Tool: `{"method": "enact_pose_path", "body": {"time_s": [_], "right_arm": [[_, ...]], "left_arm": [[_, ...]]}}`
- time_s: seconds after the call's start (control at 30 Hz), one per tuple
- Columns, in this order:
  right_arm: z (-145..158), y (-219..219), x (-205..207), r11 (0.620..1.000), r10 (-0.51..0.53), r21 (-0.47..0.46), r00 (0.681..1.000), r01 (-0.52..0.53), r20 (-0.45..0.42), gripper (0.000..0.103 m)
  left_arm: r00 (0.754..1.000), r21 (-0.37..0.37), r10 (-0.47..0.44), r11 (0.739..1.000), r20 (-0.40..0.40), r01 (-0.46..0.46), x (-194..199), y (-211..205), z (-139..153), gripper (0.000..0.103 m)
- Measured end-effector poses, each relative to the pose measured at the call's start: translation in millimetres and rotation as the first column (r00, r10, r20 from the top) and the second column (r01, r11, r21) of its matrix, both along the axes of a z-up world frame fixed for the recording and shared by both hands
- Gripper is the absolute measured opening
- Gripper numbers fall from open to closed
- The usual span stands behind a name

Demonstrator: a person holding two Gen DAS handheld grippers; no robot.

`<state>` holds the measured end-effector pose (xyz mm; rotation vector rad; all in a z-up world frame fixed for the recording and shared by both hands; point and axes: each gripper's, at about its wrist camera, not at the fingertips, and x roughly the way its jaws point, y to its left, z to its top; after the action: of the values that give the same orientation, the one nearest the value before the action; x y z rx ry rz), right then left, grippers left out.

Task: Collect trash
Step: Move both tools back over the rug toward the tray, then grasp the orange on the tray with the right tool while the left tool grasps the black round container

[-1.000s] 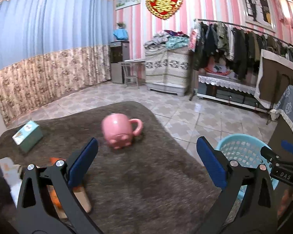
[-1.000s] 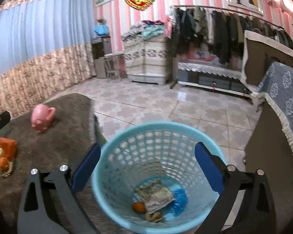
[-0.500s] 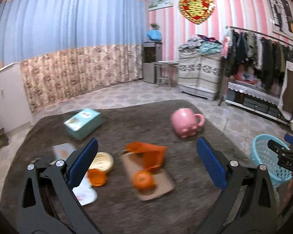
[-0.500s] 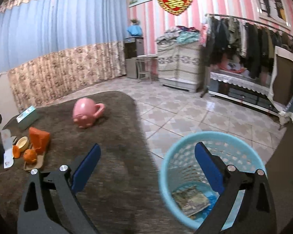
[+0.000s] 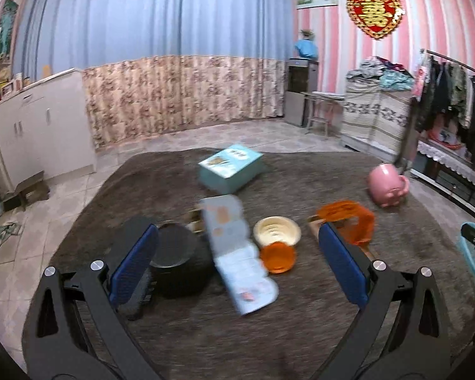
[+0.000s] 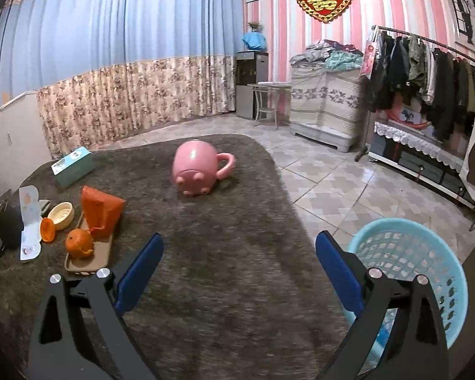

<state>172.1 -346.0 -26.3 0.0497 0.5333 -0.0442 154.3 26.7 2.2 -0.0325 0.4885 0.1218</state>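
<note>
A light blue paper wrapper lies on the brown rug, between the fingers of my open, empty left gripper. Beside it are an orange cup, a cream bowl, an orange bag on a cardboard piece, and a black round object. In the right wrist view the wrapper, orange bag, an orange fruit and cardboard sit far left. My right gripper is open and empty over the rug. The blue trash basket stands at the right.
A pink pig mug lies on the rug, and a teal box sits further back. Tiled floor surrounds the rug. A clothes rack, a covered cabinet and white cupboards line the walls.
Both grippers have swung left. The left view now faces the trash pile with the wrapper between its fingers. The right view has left the basket's inside and now looks over the rug.
</note>
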Motion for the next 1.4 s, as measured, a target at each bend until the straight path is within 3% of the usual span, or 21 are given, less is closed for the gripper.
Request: {"method": "enact_pose_path", "body": {"time_s": [0.33,0.57,0.83,1.03,1.2,1.3,1.4], "right_arm": [[-13.2,37.7,11.4,0.997,0.075,0.027,0.996,-0.074,-0.037,0.095],[-26.7,78.5,25.3,0.989,0.143,0.036,0.987,-0.141,-0.07,0.095],[-38.6,142.2,39.3,0.961,0.27,-0.024,0.956,-0.275,-0.113,0.093],[-49.4,164.1,53.3,0.94,0.337,-0.005,0.926,-0.342,-0.169,0.07],[-53.3,168.1,60.0,0.92,0.392,0.064,0.902,-0.387,-0.182,0.038],[-51.1,170.4,56.4,0.914,0.406,0.057,0.897,-0.402,-0.173,0.029],[-45.3,163.2,53.0,0.916,0.4,0.072,0.904,-0.394,-0.151,0.028]], "left_arm": [[0.996,0.008,0.081,0.997,-0.041,-0.081,-5.1,46.2,-20.3,0.098],[0.995,0.012,0.084,0.996,-0.055,-0.083,-5.3,52.4,-31.6,0.098],[0.995,0.023,0.073,0.997,-0.067,-0.072,-4.5,54.4,-39.4,0.098],[0.994,-0.003,0.061,0.998,-0.091,-0.062,-5.1,56.8,-48.5,0.098],[0.993,0.013,0.055,0.998,-0.103,-0.054,-5.9,52.1,-52.6,0.098],[0.993,0.027,0.063,0.998,-0.104,-0.061,-2.4,50.8,-53.3,0.098],[0.992,0.042,0.079,0.996,-0.1,-0.075,5.9,51.8,-53.2,0.098]]}}
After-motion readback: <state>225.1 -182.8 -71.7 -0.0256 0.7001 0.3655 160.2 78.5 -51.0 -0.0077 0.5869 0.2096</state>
